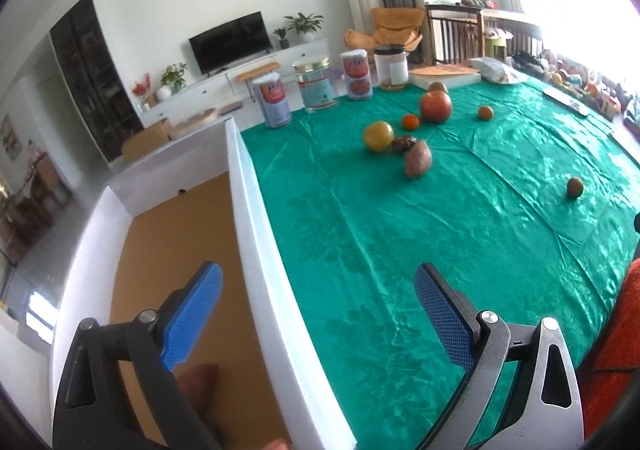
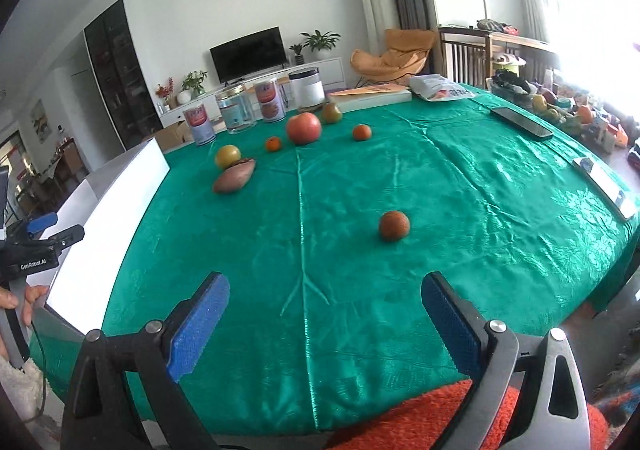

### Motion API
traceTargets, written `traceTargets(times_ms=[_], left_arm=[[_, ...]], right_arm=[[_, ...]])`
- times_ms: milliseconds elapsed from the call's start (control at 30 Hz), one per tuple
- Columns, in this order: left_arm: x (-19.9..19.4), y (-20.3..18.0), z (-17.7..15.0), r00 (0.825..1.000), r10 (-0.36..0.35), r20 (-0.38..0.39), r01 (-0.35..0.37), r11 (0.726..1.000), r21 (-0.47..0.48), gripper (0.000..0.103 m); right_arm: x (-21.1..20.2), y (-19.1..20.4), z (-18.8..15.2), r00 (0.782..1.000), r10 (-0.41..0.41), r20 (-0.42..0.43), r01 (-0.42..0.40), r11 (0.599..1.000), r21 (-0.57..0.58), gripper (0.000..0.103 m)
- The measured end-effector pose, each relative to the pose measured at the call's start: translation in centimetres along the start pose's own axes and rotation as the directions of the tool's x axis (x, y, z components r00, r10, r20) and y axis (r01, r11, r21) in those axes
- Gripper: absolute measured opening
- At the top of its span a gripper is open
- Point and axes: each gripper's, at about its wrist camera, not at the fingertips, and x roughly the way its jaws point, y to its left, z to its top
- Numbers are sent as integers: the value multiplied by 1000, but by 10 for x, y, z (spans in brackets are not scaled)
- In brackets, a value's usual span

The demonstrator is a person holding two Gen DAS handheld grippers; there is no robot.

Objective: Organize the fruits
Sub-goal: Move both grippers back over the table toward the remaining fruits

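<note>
**Both grippers empty, fruit waiting on the cloth**

You're hovering the left gripper (image 1: 318,324), jaws spread wide and empty, across the white box (image 1: 256,234) wall. Your right gripper (image 2: 324,324) is gaping empty too, facing the lone brown fruit (image 2: 394,225); reaching it looks like your next move. The big apple (image 2: 303,128) group is sitting farther back. Only the left view is showing the box floor, with something brownish lying there.

Table under wrinkled shiny green cloth (image 2: 400,178). Scattered on cloth: large red-orange round fruit (image 2: 303,128), yellow-green round fruit (image 2: 227,156), brown oblong sweet potato (image 2: 234,180), two small orange tangerines (image 2: 273,144), lone brown-orange round fruit (image 2: 394,225). White-walled box (image 1: 256,234) at left edge; printed cylindrical tins (image 1: 273,101) at far edge.
</note>
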Motion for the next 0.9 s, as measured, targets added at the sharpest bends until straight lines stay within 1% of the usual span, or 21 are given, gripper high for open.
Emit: traceTargets(times_ms=[67, 167, 267, 567, 633, 767, 900], left_arm=[[-1, -5, -1, 1000, -7, 1, 7, 1000, 10, 98], [0, -10, -2, 1000, -6, -3, 6, 1000, 17, 98], [-5, -11, -4, 1000, -18, 11, 18, 1000, 1, 98], [-15, -19, -1, 997, -58, 56, 61, 997, -42, 98], [-15, -24, 0, 997, -58, 52, 60, 998, -33, 98], [-14, -33, -3, 998, -38, 45, 37, 999, 14, 98], [-20, -31, -1, 997, -43, 60, 42, 999, 7, 98]], right_arm=[[4, -2, 1, 1000, 4, -2, -4, 1000, 29, 97], [9, -1, 1, 1000, 7, -21, -6, 1000, 28, 97], [13, 8, 1, 1000, -1, -24, 1, 1000, 17, 97], [17, 12, -1, 999, -18, -39, 18, 1000, 7, 97], [18, 11, -1, 999, -19, -45, 20, 1000, 10, 97], [17, 10, -1, 999, -16, -38, 17, 1000, 12, 97], [19, 7, -1, 999, -5, -43, 6, 1000, 27, 97]])
